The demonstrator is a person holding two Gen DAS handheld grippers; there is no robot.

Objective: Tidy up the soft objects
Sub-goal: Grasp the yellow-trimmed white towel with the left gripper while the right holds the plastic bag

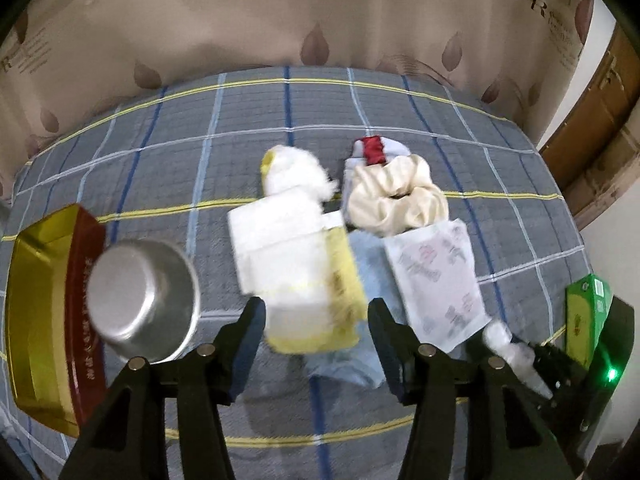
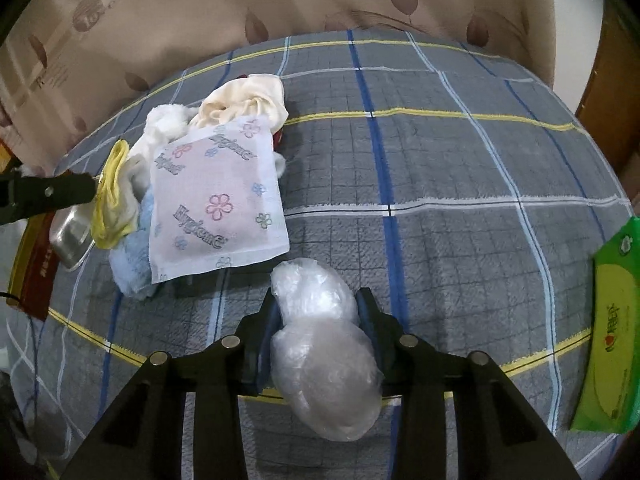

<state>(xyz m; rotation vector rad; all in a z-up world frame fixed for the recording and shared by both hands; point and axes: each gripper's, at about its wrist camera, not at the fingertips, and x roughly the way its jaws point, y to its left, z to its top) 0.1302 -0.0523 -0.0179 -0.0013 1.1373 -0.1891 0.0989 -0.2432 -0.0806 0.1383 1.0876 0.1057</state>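
In the left wrist view my left gripper [image 1: 314, 308] hovers over a folded yellow-and-white cloth [image 1: 304, 280]. The cloth lies blurred between the jaws, with a gap on the right side, so the gripper is open. From the right wrist view one left finger [image 2: 72, 188] touches that cloth [image 2: 108, 196]. My right gripper [image 2: 318, 312] is shut on a crumpled clear plastic bag [image 2: 320, 352]. Piled beside the cloth are a flower-printed white packet [image 2: 216, 196], a light blue towel [image 2: 128, 264], a cream cloth [image 2: 244, 96] and a white fluffy item [image 1: 296, 172].
Everything lies on a bed with a grey plaid sheet [image 2: 440, 160]. A steel bowl [image 1: 144, 296] leans on a gold-and-red box [image 1: 40, 300] at the left. A green tissue pack [image 2: 612, 320] lies at the right edge. A red-and-white sock [image 1: 374, 148] sits behind the pile.
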